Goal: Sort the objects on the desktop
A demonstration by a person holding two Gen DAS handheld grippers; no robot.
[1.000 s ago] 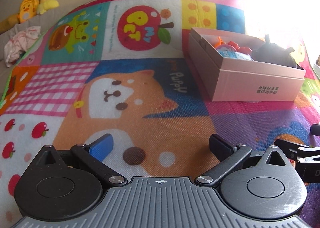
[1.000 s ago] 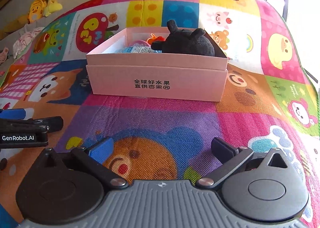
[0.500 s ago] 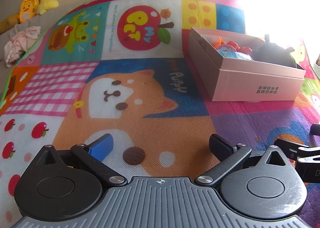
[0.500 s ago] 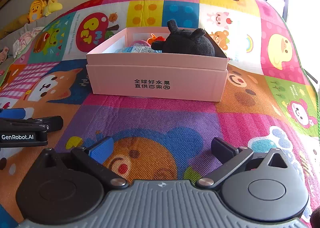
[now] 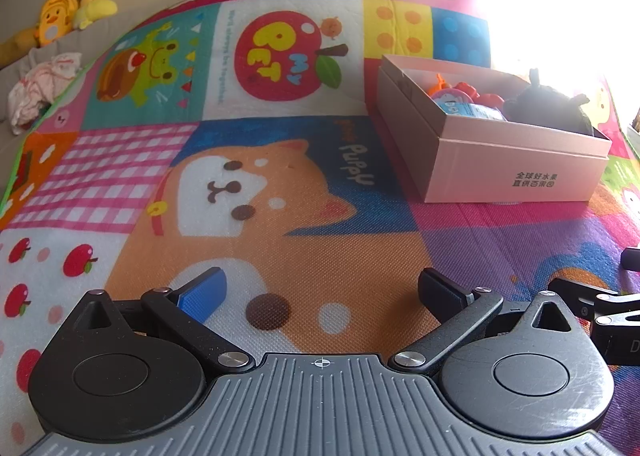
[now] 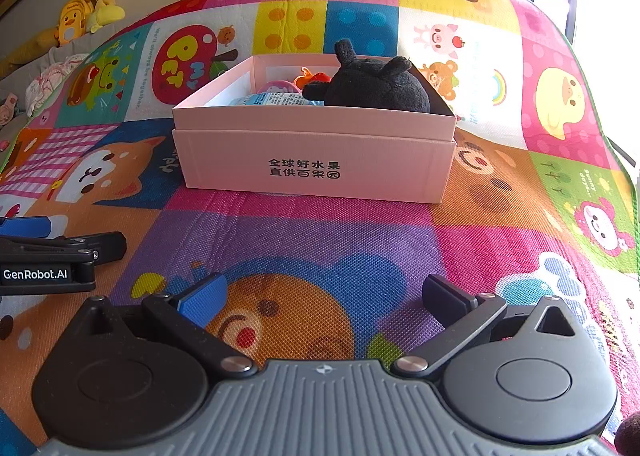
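A colourful cartoon-print play mat [image 6: 320,232] carries a pink cardboard box [image 6: 316,163], standing directly on it.

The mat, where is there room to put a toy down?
Lots of bare mat lies between the pink box and the right gripper, and over the puppy picture left of the box. Inside the box it is crowded: the black plush fills its right end, small toys the middle.

Both wrist cams sit low over the play mat [image 5: 304,256], facing forward. Left view has the pink box [image 5: 516,171] at 2 o'clock; right view faces it [image 6: 316,167] at 12, nearer. Shared: box, mat centre.
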